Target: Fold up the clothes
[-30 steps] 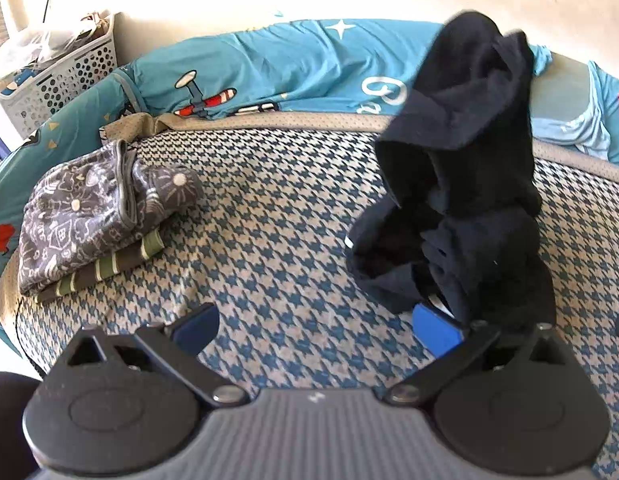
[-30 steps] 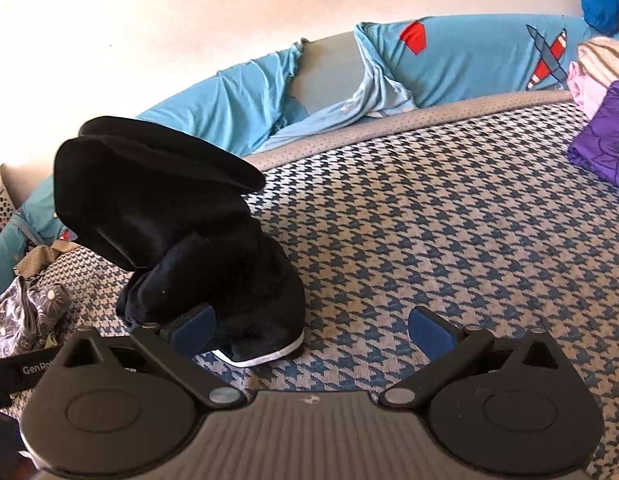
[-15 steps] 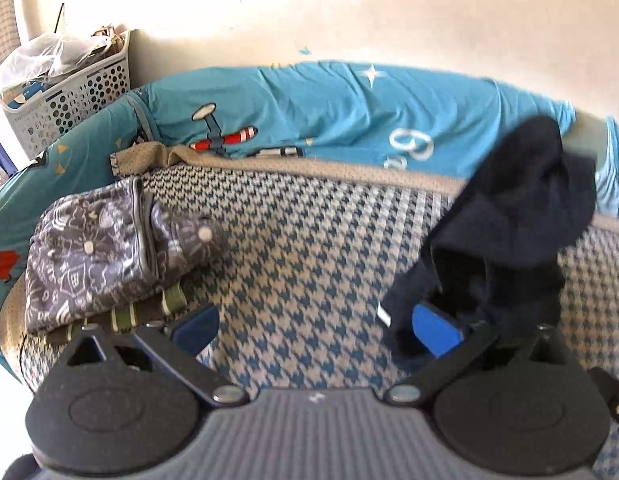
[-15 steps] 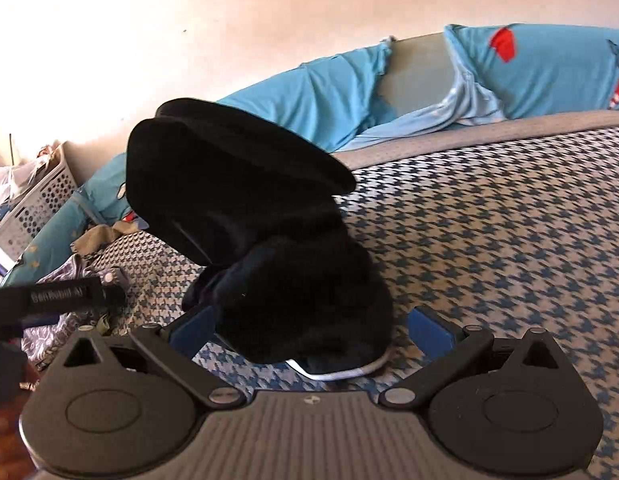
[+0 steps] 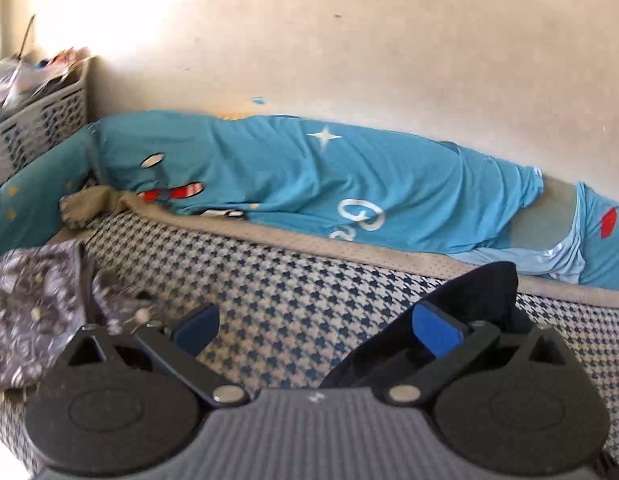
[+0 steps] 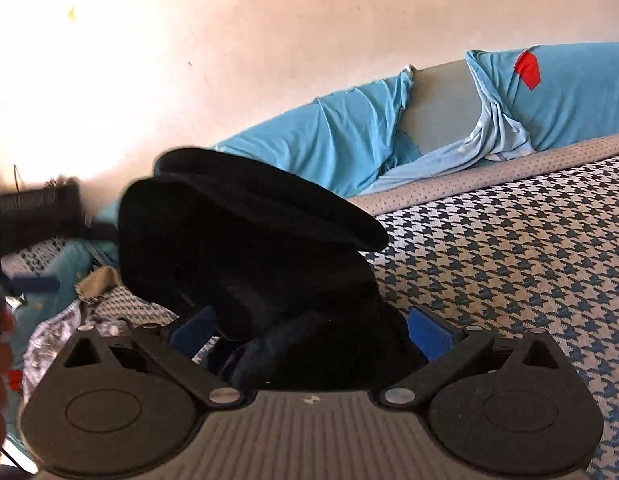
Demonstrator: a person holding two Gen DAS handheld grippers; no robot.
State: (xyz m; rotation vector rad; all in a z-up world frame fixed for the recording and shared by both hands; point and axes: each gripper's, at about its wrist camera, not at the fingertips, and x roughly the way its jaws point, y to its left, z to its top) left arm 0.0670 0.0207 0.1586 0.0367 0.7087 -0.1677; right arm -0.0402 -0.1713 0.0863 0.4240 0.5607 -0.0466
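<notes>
A crumpled black garment (image 6: 249, 264) sits heaped on the houndstooth bed cover (image 6: 509, 248). My right gripper (image 6: 309, 328) is open, its blue pads on either side of the garment's lower part. In the left wrist view the garment (image 5: 469, 300) shows only at the lower right, behind the right finger. My left gripper (image 5: 315, 326) is open and empty, to the left of the garment. It also shows blurred at the far left of the right wrist view (image 6: 33, 280).
A folded grey patterned cloth (image 5: 33, 312) lies on the bed's left side. Blue cushions (image 5: 309, 184) line the wall behind the bed. A white laundry basket (image 5: 37, 120) stands at the far left.
Both grippers have moved in closer and lower. The right gripper now straddles the black garment. In the left view the garment has slid to the lower right edge.
</notes>
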